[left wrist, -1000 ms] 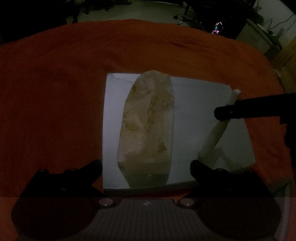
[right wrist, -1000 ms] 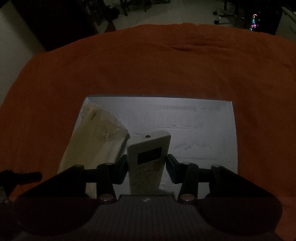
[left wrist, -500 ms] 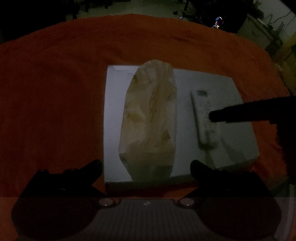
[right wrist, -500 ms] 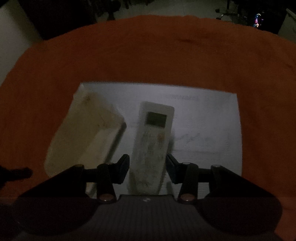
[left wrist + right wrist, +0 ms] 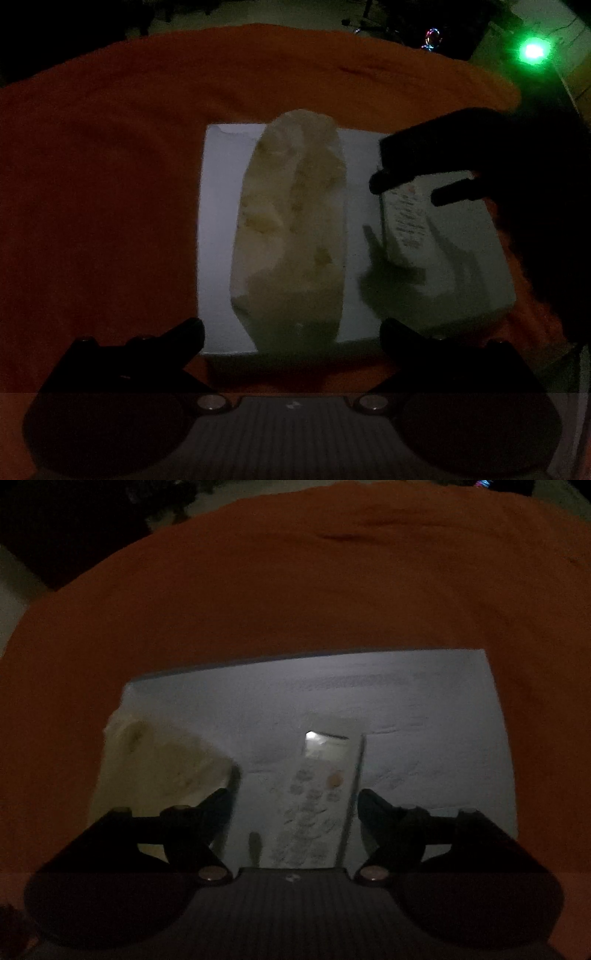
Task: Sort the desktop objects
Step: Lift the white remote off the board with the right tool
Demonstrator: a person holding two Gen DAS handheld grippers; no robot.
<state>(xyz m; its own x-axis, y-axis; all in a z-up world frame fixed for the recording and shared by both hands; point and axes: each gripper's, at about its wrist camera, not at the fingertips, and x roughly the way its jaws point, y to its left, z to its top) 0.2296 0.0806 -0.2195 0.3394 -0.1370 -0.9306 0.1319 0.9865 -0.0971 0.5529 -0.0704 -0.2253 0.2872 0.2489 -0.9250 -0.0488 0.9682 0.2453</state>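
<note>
Orange cloth (image 5: 295,590); right tool (image 5: 295,805) opening over remote (image 5: 317,805).

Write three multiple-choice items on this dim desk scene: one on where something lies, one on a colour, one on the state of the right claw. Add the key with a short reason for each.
1. Where does the remote control lie?
A. on the white board
B. on the bare cloth
C. on top of the crumpled bag

2. What colour is the cloth under the board?
A. blue
B. orange
C. green

3. How does the right claw stand to the remote?
A. clamped on it and lifting it
B. its fingers apart, the remote lying between them, not pressed
C. shut, off to the side of the board

Key: 1 A, the remote rests flat on the board, beside the crumpled bag. 2 B, orange cloth surrounds the board in both views. 3 B, the jaws are opening and a gap shows on each side of the remote.
</note>
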